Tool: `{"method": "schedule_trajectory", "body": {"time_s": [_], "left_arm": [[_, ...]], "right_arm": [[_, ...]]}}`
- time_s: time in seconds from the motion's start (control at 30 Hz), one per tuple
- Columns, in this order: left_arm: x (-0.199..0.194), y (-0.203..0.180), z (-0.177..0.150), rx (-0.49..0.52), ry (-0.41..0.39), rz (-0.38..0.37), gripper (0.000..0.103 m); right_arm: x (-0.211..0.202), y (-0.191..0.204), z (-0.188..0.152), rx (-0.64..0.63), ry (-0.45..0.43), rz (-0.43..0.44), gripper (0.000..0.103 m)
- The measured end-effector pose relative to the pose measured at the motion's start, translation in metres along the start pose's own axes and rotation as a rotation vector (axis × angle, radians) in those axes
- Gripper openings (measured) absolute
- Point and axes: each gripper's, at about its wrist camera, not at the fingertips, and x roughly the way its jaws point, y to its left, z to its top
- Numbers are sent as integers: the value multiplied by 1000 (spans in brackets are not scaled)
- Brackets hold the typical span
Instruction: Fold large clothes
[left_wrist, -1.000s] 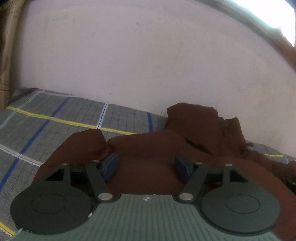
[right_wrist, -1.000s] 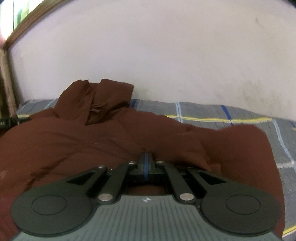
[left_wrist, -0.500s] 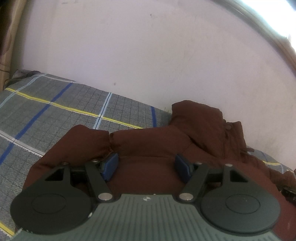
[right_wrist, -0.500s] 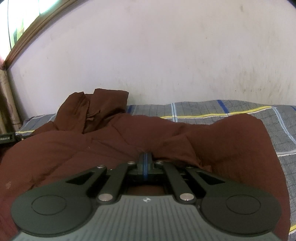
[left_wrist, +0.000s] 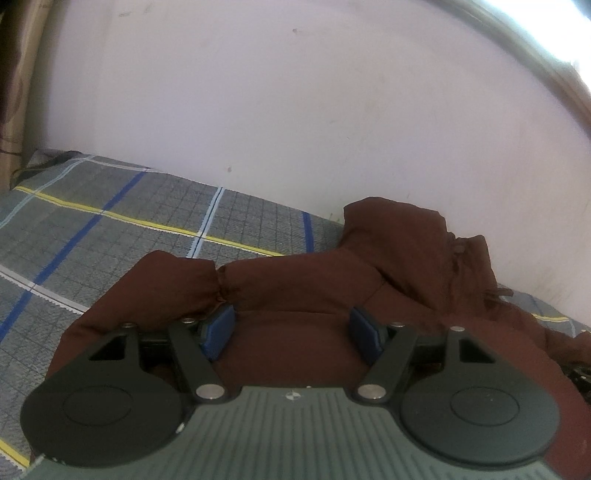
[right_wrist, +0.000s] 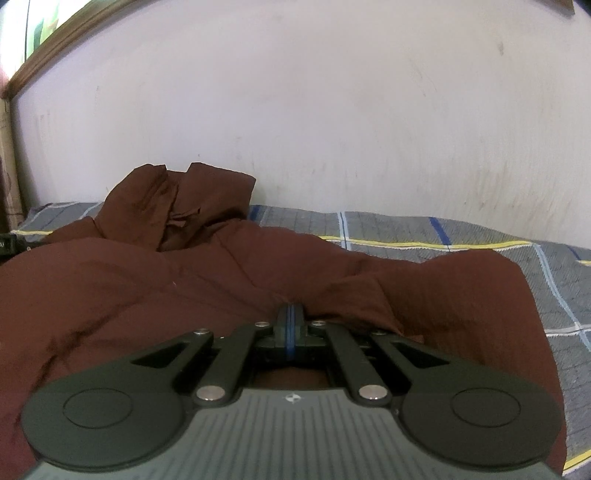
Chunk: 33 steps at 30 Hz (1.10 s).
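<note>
Both hand-held grippers sit low over a big dark brown garment (left_wrist: 295, 284) spread across a bed. Its sheet (left_wrist: 110, 229), a grey check crossed by blue, white and yellow lines, runs back to a pale, scuffed wall (left_wrist: 295, 110).

Largest in both views is the garment itself, a puffy, jacket-like piece that fills the near part of the bed. Its crumpled, raised end (right_wrist: 177, 206) lies bunched against the foot of the wall, well beyond both tools. A rounded fold (left_wrist: 166, 280) rises just ahead of the left tool.

Next in size, the left hand-held gripper (left_wrist: 293, 330) has its jaws partly apart, with brown fabric lying in the gap between its blue pads (left_wrist: 218, 328). The left pad touches the fold, while the right pad shows its face clear of the cloth, so nothing is pinched.

The right hand-held gripper (right_wrist: 290, 314) has its pads pressed fully together, their tips nosed into a crease of the garment; whether cloth is caught between them cannot be told.

Smallest, a strip of wooden frame (right_wrist: 55, 40) edges the wall's upper corner.
</note>
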Motion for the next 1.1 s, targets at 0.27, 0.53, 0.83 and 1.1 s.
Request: {"method": "schedule_trajectory", "body": {"time_s": [0.27,0.53,0.83,1.1], "left_arm": [[3,-3,-1,30,15,22,72],[3,-3,-2,38,14,29,72],[2,-5,-2,51,7,41,72],[1,-5,-2,64,0,52,72]], "right_arm": [[3,18,0,-112,11,-81,0],[7,38,-3,-253,11,-182,0],[13,54,-7,-358,12,-253,0],[14,58,-12,-378,3,-269,0]]}}
